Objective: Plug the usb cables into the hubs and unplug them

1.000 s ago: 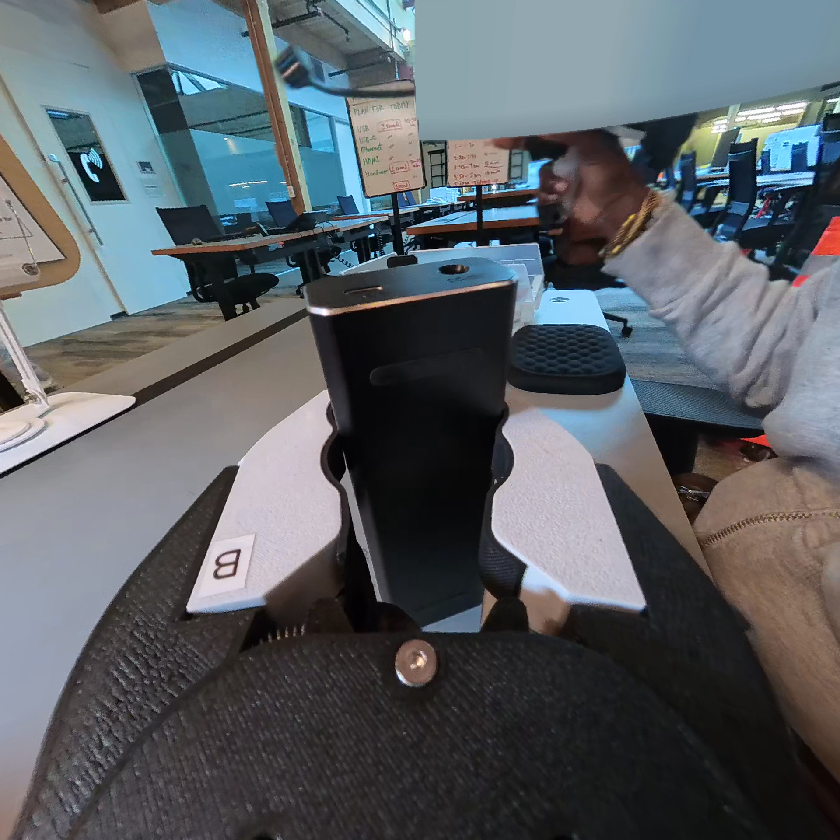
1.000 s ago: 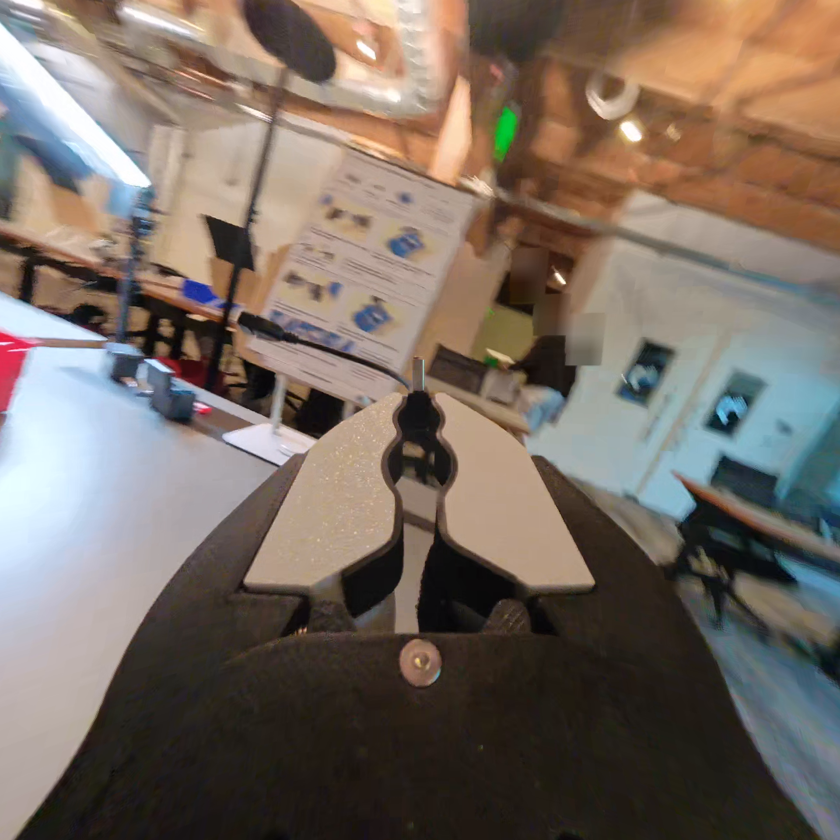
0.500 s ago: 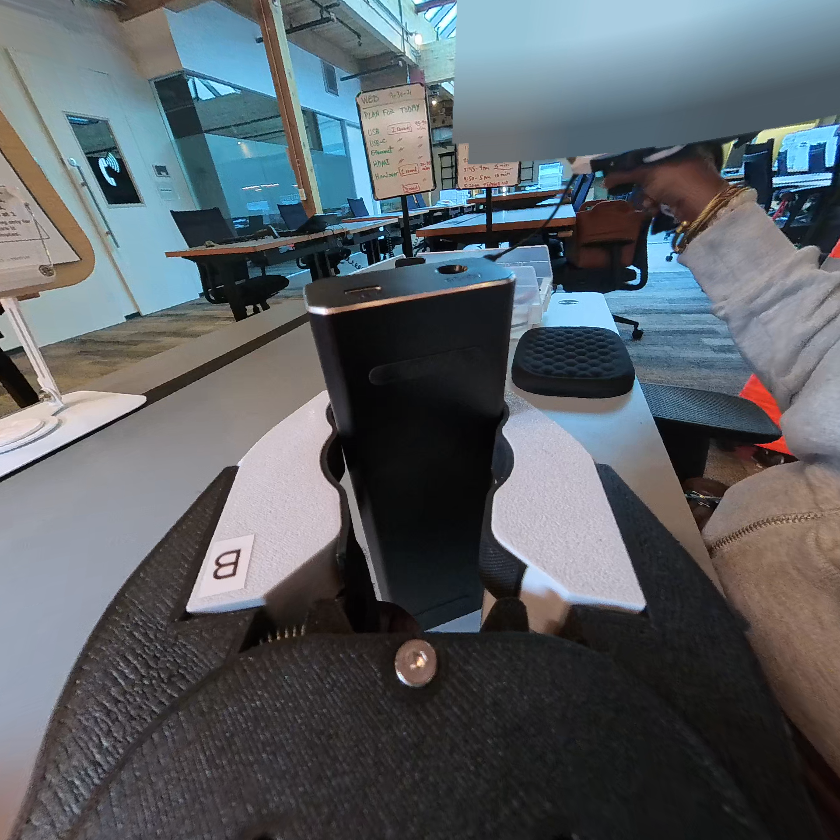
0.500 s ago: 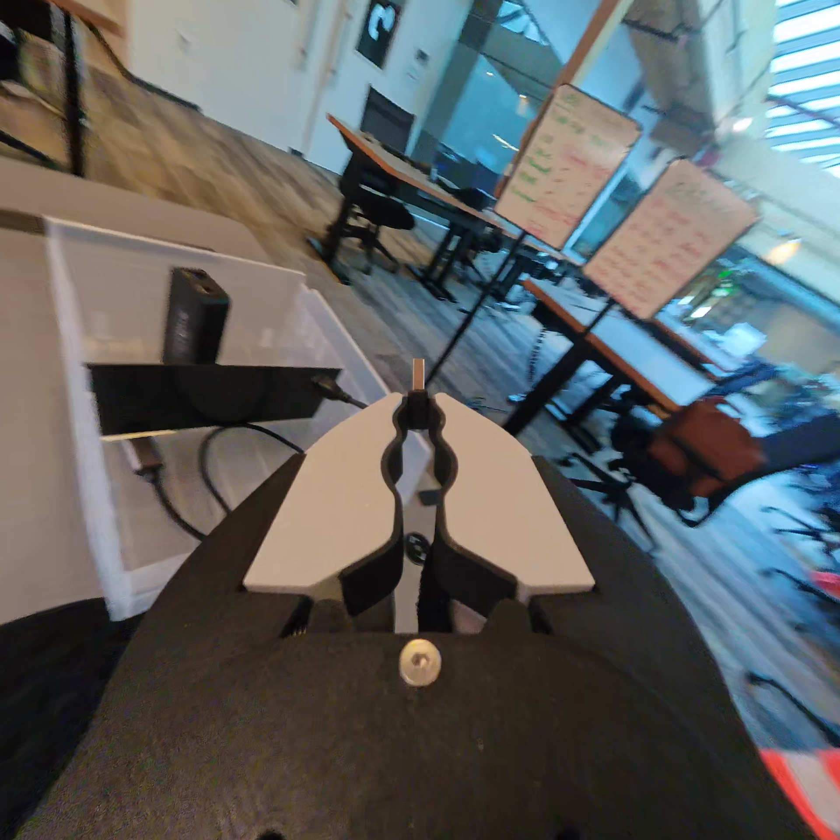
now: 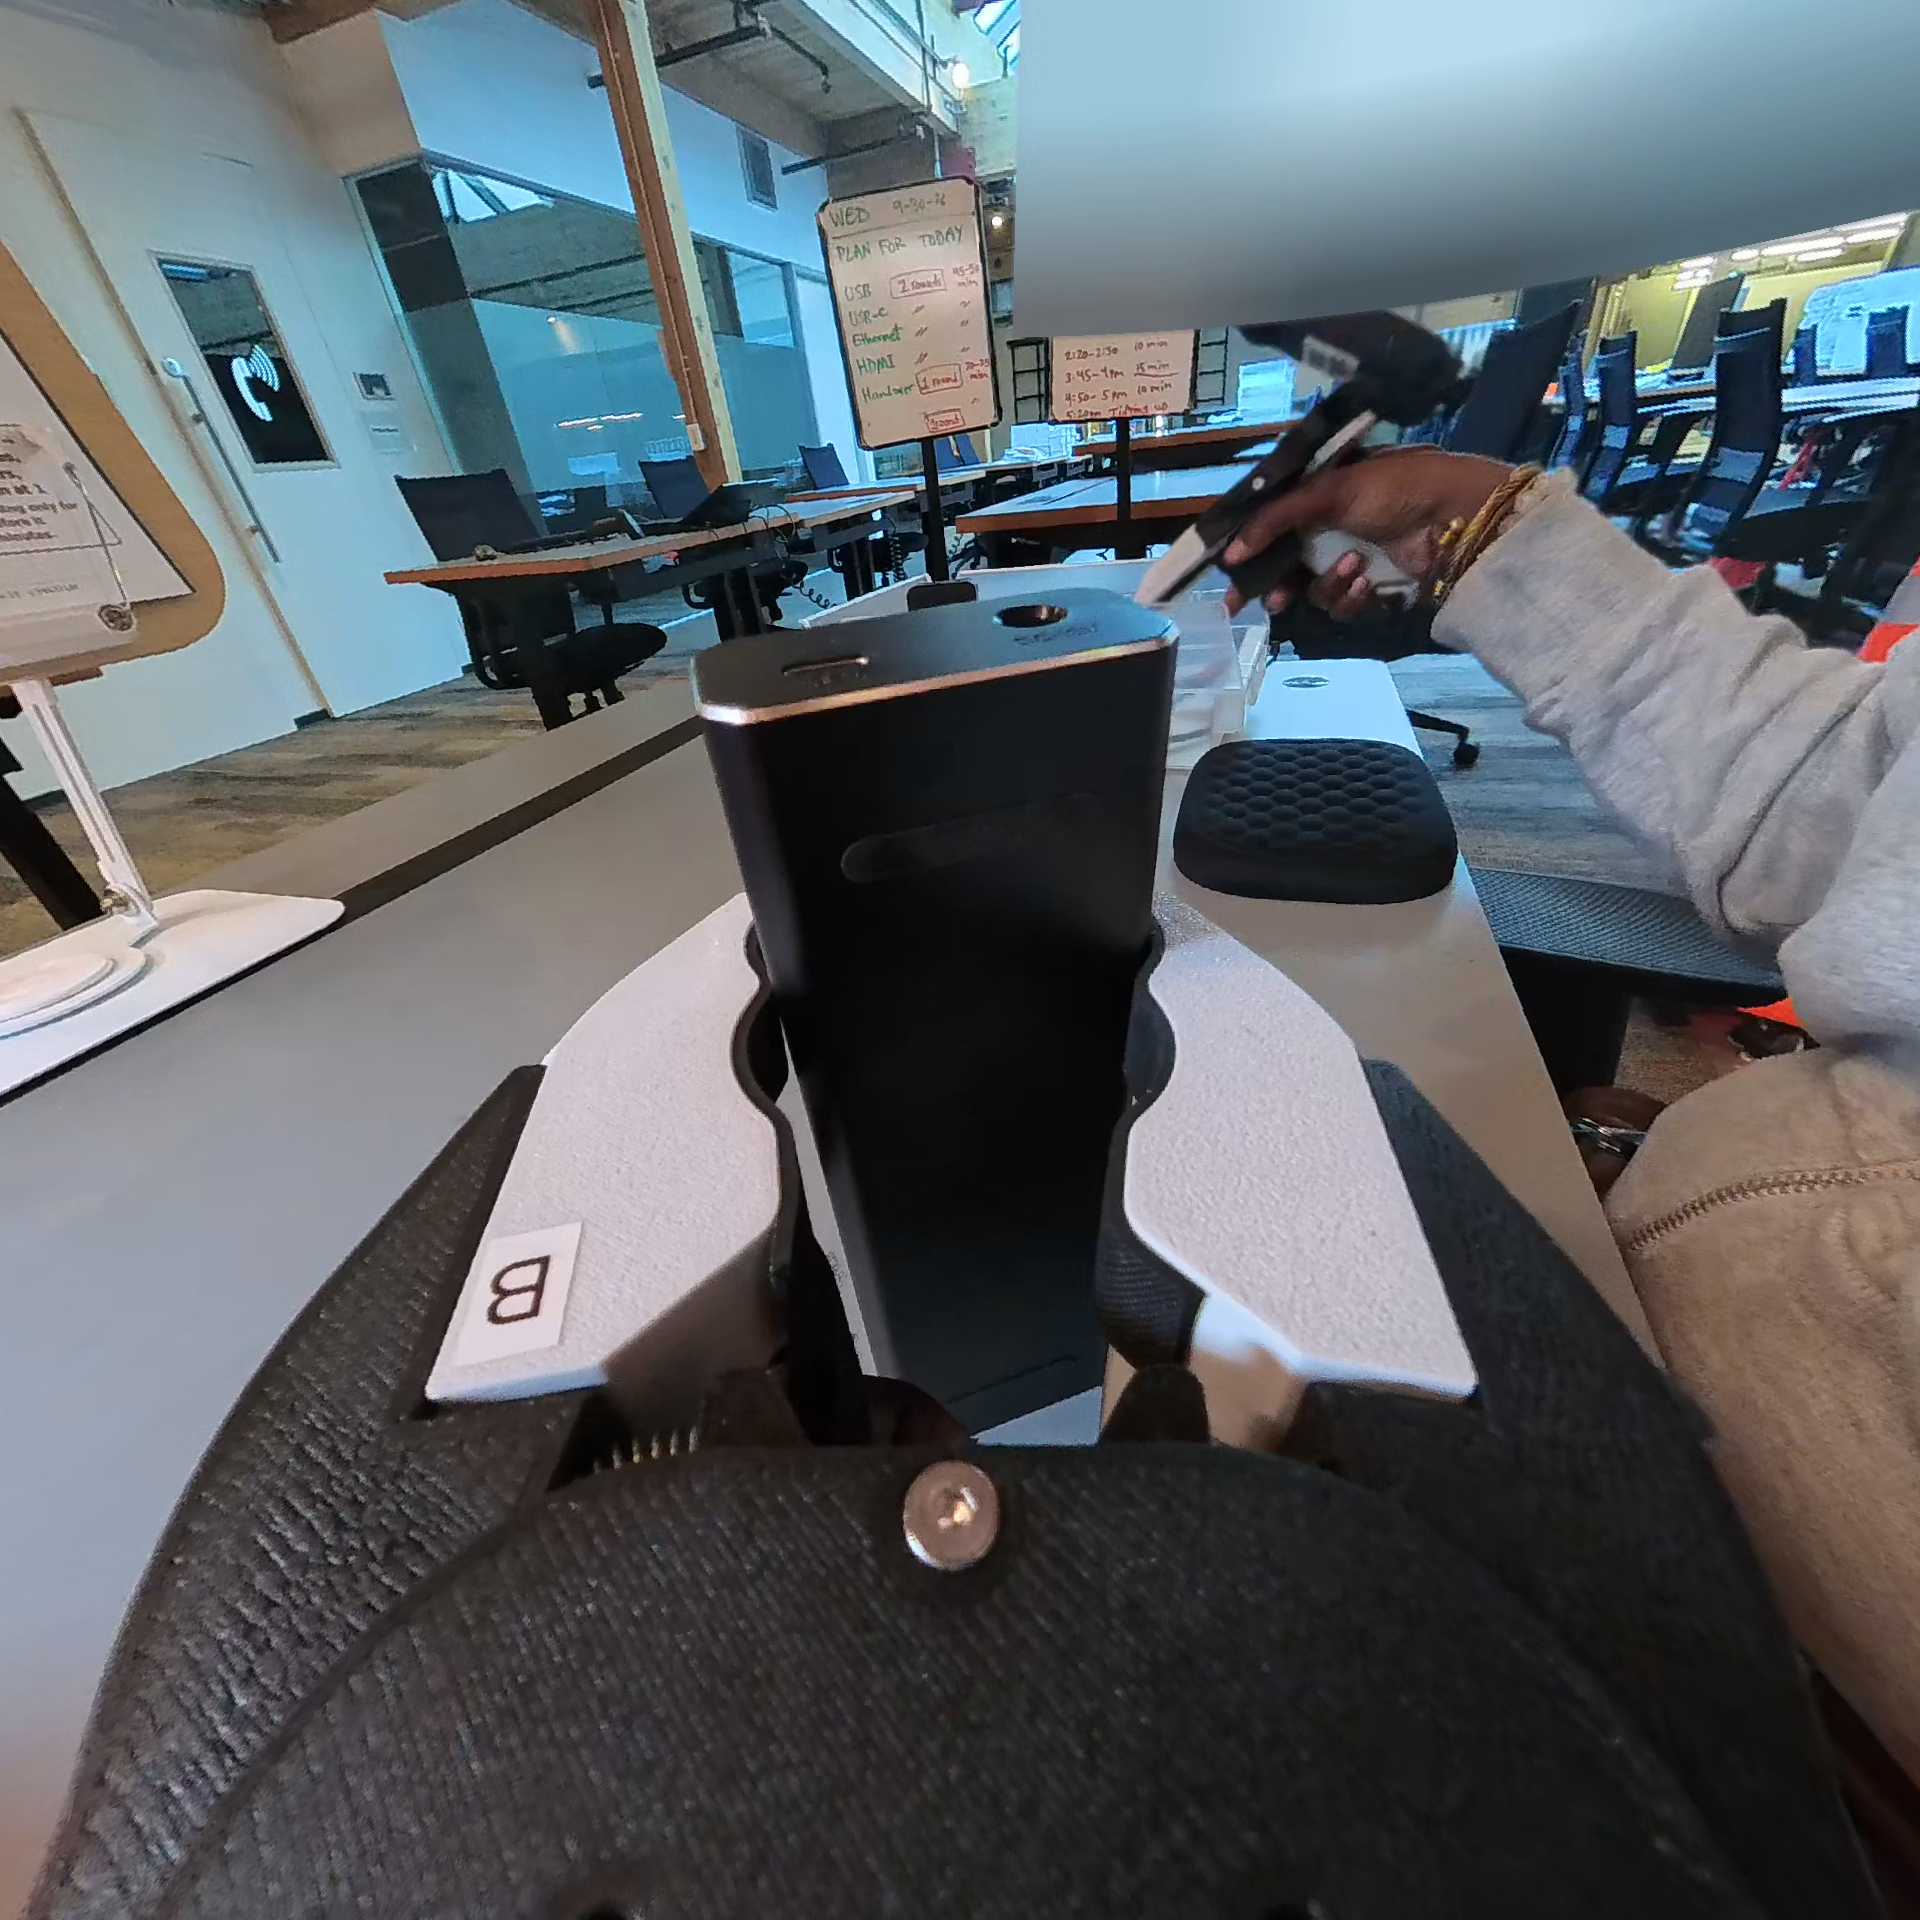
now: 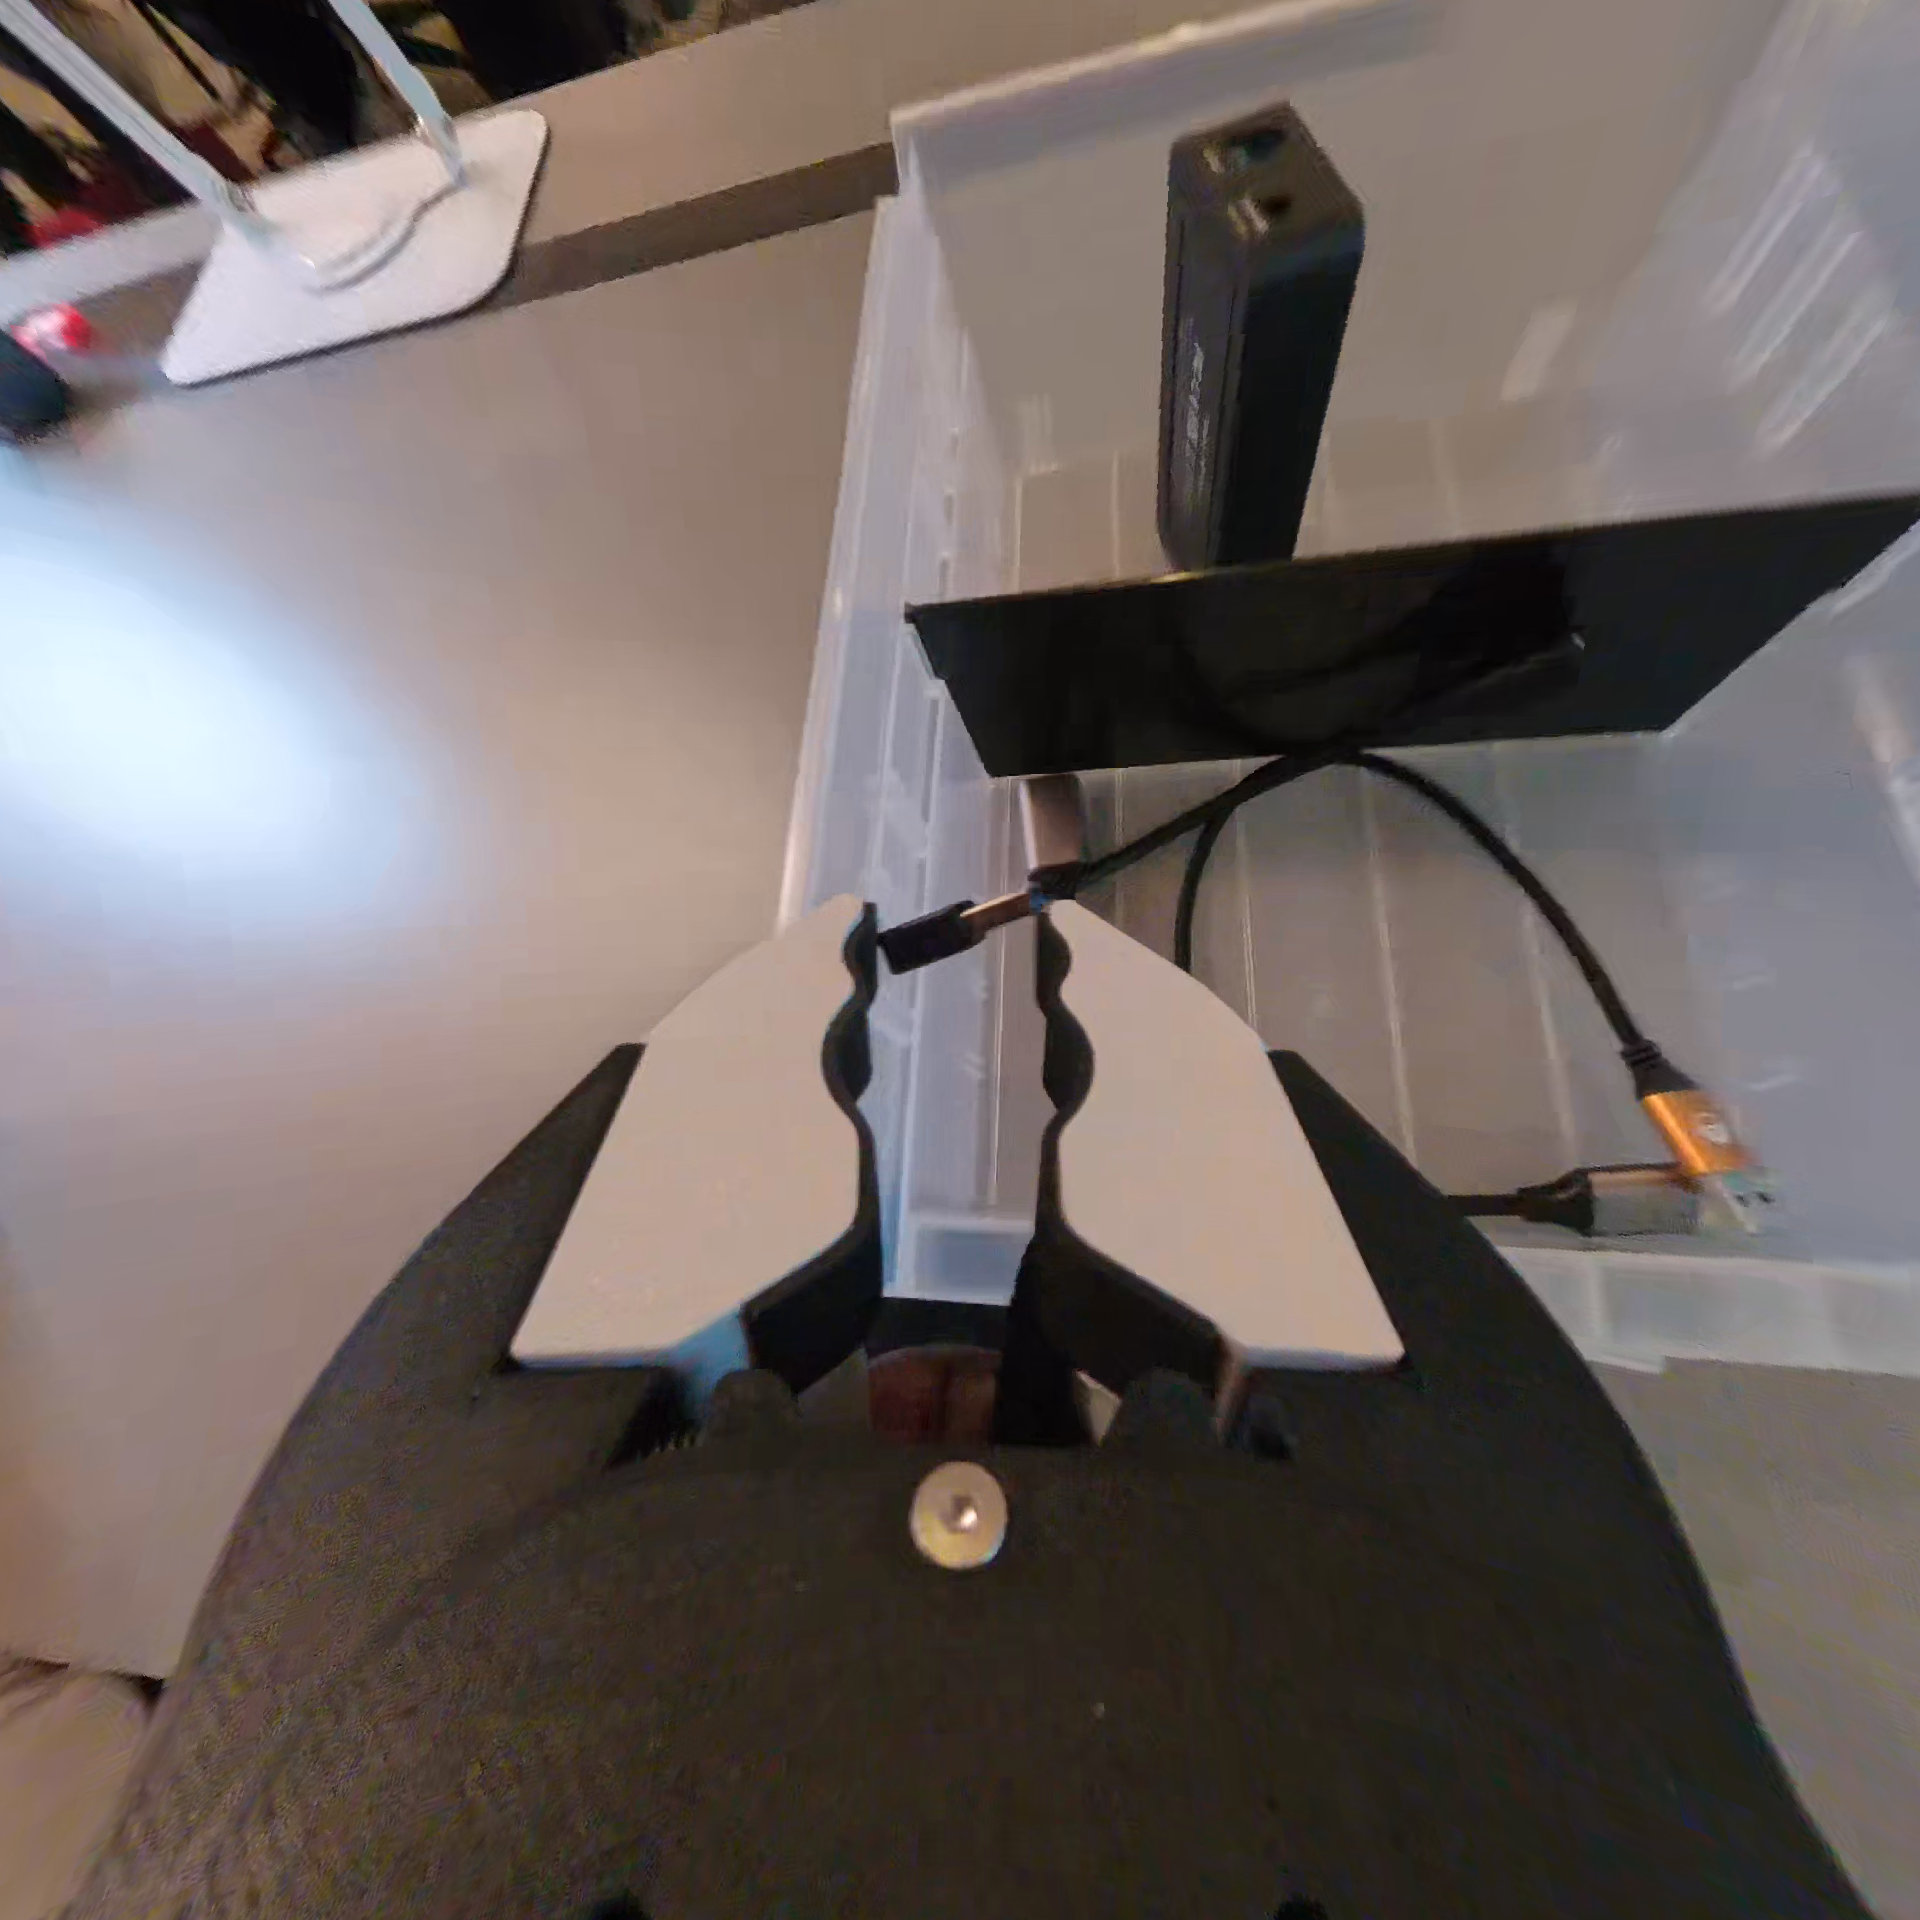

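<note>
My left gripper (image 5: pixel 951 935) is shut on a black USB hub (image 5: pixel 935 810) and holds it upright above the grey table (image 5: pixel 312 1091), ports on top. My right gripper (image 6: pixel 956 920) is open over the near left corner of a clear plastic bin (image 6: pixel 862 623). A black USB plug (image 6: pixel 930 940) on a thin black cable lies loose across the gap between its fingertips. In the left wrist view the right gripper (image 5: pixel 1164 582), held by a hand, points down at the bin (image 5: pixel 1216 665) behind the hub.
In the bin stand a second black hub (image 6: pixel 1247 343) and a black flat panel (image 6: pixel 1403 644), with cables ending in an orange plug (image 6: pixel 1683 1122) and a grey plug (image 6: pixel 1621 1205). A black padded rest (image 5: pixel 1314 831) lies right of the hub. A white stand base (image 5: pixel 156 956) sits left. The tips of one gripper are about 40 centimeters away from the tips of the other.
My right gripper swung down over the bin and opened, and the plug it pinched now lies loose and sideways between the tips. My left gripper holds the hub still.
</note>
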`<move>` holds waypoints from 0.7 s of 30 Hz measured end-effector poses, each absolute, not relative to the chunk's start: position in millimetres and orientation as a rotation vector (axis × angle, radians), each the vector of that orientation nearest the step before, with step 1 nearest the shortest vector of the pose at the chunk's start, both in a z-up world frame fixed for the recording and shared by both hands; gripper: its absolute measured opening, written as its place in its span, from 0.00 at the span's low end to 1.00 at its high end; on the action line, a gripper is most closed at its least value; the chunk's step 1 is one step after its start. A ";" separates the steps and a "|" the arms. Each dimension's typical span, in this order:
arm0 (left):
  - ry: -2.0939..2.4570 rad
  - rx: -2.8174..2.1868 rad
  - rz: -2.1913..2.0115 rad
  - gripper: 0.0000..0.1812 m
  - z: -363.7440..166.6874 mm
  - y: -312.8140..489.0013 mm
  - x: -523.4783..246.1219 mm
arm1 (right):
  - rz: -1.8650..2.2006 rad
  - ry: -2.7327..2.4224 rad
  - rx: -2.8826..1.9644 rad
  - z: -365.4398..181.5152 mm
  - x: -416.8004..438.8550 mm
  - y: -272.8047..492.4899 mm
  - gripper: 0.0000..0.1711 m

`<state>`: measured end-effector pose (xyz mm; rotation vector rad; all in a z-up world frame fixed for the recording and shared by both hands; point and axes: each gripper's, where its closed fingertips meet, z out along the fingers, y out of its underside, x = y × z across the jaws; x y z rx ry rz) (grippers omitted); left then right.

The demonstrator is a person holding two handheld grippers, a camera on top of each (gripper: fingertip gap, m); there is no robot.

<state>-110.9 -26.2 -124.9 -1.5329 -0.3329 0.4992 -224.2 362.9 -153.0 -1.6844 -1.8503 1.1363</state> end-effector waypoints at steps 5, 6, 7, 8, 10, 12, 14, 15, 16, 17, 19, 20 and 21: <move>-0.334 -1.532 0.499 0.35 -124.7 -25.6 -111.7 | 1.136 -1.580 -1.666 -135.6 -225.0 390.3 0.38; -0.334 -1.532 0.501 0.35 -124.8 -25.7 -111.7 | 1.075 -1.458 -1.634 -123.4 -222.9 405.2 0.38; -0.335 -1.532 0.503 0.35 -124.7 -25.6 -112.0 | 1.050 -1.346 -1.564 -105.9 -219.2 414.2 0.38; -0.336 -1.532 0.505 0.35 -124.8 -25.6 -112.1 | 1.082 -1.261 -1.466 -85.2 -214.4 412.5 0.38; -0.335 -1.536 0.514 0.35 -125.1 -25.5 -112.8 | 1.281 -1.195 -1.221 -44.5 -204.2 376.9 0.39; -0.333 -1.538 0.521 0.36 -125.4 -25.3 -113.3 | 1.552 -1.226 -0.979 -16.2 -190.6 315.9 0.44; -0.332 -1.536 0.522 0.35 -125.4 -25.3 -113.5 | 1.803 -1.293 -0.790 -2.2 -174.1 250.1 0.47; -0.332 -1.535 0.523 0.35 -125.3 -25.3 -113.6 | 1.917 -1.331 -0.709 1.4 -165.1 216.3 0.47; -0.331 -1.533 0.525 0.35 -125.4 -25.3 -113.6 | 2.025 -1.381 -0.630 2.7 -154.8 180.9 0.47; -0.330 -1.532 0.528 0.35 -125.4 -25.4 -113.6 | 2.112 -1.448 -0.564 0.9 -144.2 145.1 0.46; -0.331 -1.530 0.531 0.36 -125.4 -25.4 -113.9 | 2.232 -1.622 -0.477 -11.5 -121.8 74.7 0.43; -0.333 -1.532 0.534 0.36 -125.6 -25.4 -114.1 | 2.248 -1.720 -0.431 -21.6 -110.2 41.5 0.43; -0.333 -1.535 0.540 0.36 -125.9 -25.4 -114.4 | 2.212 -1.810 -0.393 -34.1 -101.6 12.5 0.45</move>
